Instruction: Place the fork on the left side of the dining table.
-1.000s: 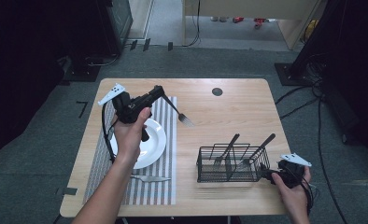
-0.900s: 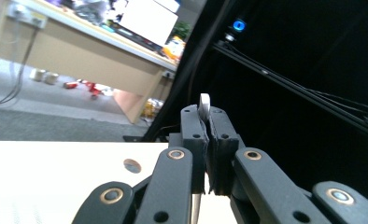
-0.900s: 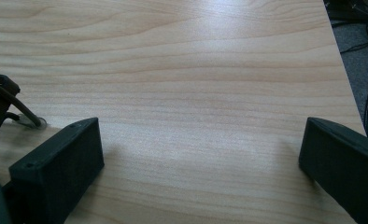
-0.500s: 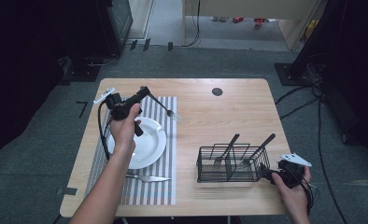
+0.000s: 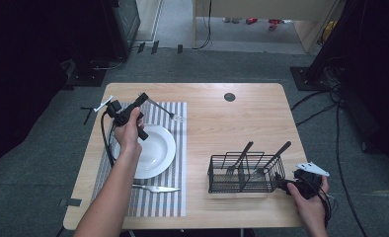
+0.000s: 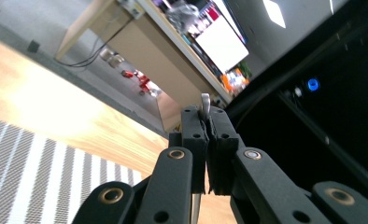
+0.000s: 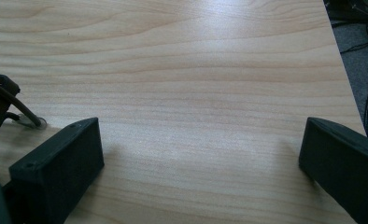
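Left tongs clamped tight on a fork, held above the far end of the striped placemat, tines slanting off to their right; white plate just below them, knife nearer the worktop edge. Further right, wire basket of cutlery just left of the right tongs, spread wide over bare wood, gripping nothing.

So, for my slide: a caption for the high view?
Left gripper holds a fork over the striped placemat.
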### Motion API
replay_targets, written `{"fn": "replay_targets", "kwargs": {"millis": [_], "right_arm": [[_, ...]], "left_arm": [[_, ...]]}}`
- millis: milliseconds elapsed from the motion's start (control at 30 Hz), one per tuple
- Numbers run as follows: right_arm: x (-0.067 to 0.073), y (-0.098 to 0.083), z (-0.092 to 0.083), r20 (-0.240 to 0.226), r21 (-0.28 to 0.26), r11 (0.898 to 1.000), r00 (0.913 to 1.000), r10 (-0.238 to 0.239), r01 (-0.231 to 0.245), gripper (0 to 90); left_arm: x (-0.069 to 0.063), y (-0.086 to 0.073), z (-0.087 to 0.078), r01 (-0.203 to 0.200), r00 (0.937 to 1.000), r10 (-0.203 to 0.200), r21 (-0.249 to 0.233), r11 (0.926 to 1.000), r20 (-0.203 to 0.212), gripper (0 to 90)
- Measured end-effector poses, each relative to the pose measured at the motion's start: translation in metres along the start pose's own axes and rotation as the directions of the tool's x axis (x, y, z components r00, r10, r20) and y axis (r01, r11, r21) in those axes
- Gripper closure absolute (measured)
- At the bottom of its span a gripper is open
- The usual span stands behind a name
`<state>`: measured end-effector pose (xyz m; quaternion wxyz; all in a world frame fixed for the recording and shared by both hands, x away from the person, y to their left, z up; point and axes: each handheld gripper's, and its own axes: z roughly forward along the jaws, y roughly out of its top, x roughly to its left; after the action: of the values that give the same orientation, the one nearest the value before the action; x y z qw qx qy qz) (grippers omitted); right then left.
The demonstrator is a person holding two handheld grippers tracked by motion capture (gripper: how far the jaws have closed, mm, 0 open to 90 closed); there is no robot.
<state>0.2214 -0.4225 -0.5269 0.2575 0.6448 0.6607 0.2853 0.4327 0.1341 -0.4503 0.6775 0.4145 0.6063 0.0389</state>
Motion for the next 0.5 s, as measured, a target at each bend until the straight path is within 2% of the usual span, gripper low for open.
{"fn": "replay_targets", "kwargs": {"millis": [133, 200, 333, 433, 500], "right_arm": [[0.0, 0.0, 0.0, 0.0, 0.0, 1.0, 1.0, 0.0, 0.0, 0.0], [0.0, 0.0, 0.0, 0.0, 0.0, 1.0, 1.0, 0.0, 0.0, 0.0], [0.0, 0.0, 0.0, 0.0, 0.0, 1.0, 1.0, 0.0, 0.0, 0.0], [0.0, 0.0, 0.0, 0.0, 0.0, 1.0, 1.0, 0.0, 0.0, 0.0], [0.0, 0.0, 0.0, 0.0, 0.0, 1.0, 1.0, 0.0, 0.0, 0.0]], "left_arm": [[0.016, -0.001, 0.002, 0.027, 0.9983, -0.03, -0.044, 0.9987, -0.051, 89.0], [0.023, -0.001, 0.003, 0.024, 0.997, -0.029, -0.064, 0.9976, -0.072, 88.9], [0.034, -0.004, 0.006, 0.055, 0.9933, -0.064, -0.101, 0.9934, -0.096, 88.8], [0.042, -0.006, 0.009, 0.092, 0.9894, -0.104, -0.121, 0.9884, -0.101, 88.8], [0.046, -0.007, 0.011, 0.097, 0.9878, -0.112, -0.133, 0.9864, -0.109, 88.8]]}}
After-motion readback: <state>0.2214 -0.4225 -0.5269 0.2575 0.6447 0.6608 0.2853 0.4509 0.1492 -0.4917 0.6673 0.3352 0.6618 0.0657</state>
